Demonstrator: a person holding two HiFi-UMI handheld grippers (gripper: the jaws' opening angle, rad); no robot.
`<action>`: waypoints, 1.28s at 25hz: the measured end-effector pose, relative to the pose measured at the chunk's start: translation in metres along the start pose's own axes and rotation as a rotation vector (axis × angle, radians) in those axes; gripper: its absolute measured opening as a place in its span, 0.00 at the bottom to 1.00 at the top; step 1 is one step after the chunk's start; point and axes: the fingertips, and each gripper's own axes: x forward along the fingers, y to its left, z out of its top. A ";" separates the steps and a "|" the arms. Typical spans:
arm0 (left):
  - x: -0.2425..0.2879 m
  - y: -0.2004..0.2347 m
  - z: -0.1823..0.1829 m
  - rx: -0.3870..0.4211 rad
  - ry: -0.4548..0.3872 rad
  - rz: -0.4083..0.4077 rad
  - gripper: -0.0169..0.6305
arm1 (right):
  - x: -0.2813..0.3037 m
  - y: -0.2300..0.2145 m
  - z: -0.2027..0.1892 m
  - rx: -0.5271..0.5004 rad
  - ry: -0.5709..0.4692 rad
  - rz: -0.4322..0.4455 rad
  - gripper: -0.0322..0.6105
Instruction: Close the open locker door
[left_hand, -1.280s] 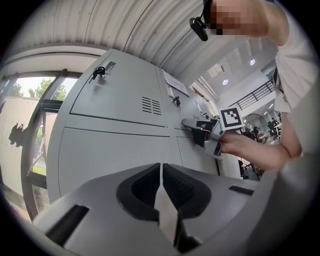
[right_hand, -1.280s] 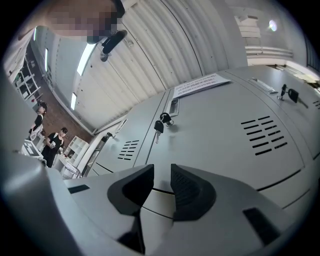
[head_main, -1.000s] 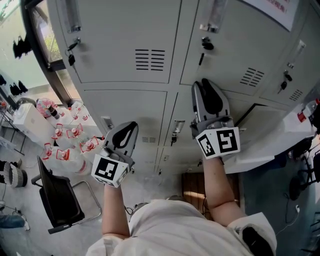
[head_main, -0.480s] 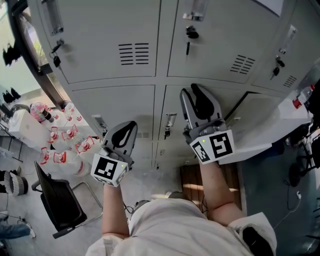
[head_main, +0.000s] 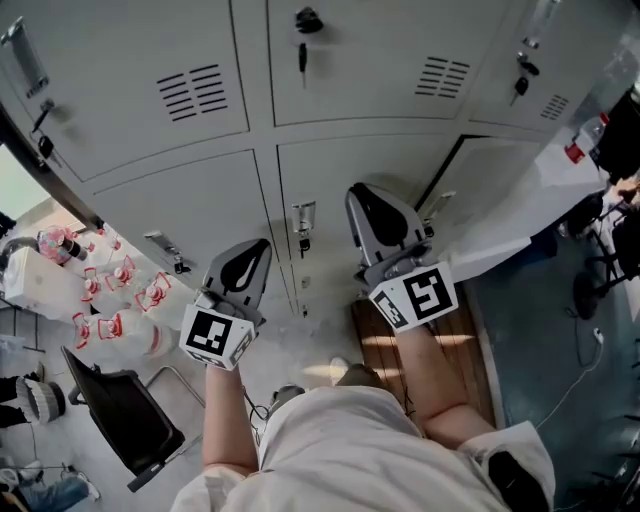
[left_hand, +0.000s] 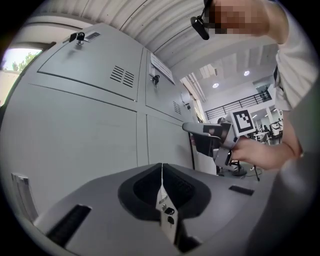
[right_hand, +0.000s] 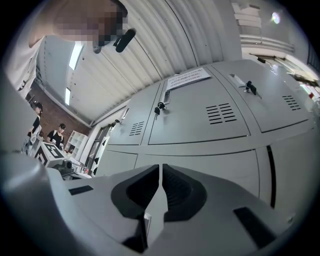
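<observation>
The open locker door (head_main: 515, 215) is a pale grey panel that swings out from the lower row at the right; a dark gap (right_hand: 271, 175) shows at its locker's edge. My right gripper (head_main: 357, 192) hangs in front of the closed lower locker just left of that door and touches nothing. Its jaws (right_hand: 160, 170) are closing and almost meet, with nothing between them. My left gripper (head_main: 262, 245) is further left, before another closed lower locker, its jaws (left_hand: 161, 167) together and empty. The right gripper (left_hand: 212, 137) also shows in the left gripper view.
Keys hang in the upper locker locks (head_main: 303, 25). On the floor at the left are a black chair (head_main: 120, 415) and packs of bottles (head_main: 110, 295). A wooden board (head_main: 430, 340) lies under my right arm. An office chair (head_main: 590, 290) stands at the right.
The lockers have slid upward and left in the head view, so more floor shows. The right gripper has shifted left and lower in the frame. The left gripper has barely moved.
</observation>
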 end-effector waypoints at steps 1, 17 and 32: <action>0.004 -0.005 -0.002 -0.004 0.005 -0.015 0.04 | -0.006 -0.002 -0.004 0.002 0.012 -0.009 0.09; 0.055 -0.092 -0.040 -0.064 0.063 -0.276 0.03 | -0.117 -0.018 -0.072 0.057 0.215 -0.115 0.06; 0.060 -0.146 -0.068 -0.090 0.103 -0.422 0.03 | -0.189 -0.006 -0.113 0.081 0.342 -0.190 0.07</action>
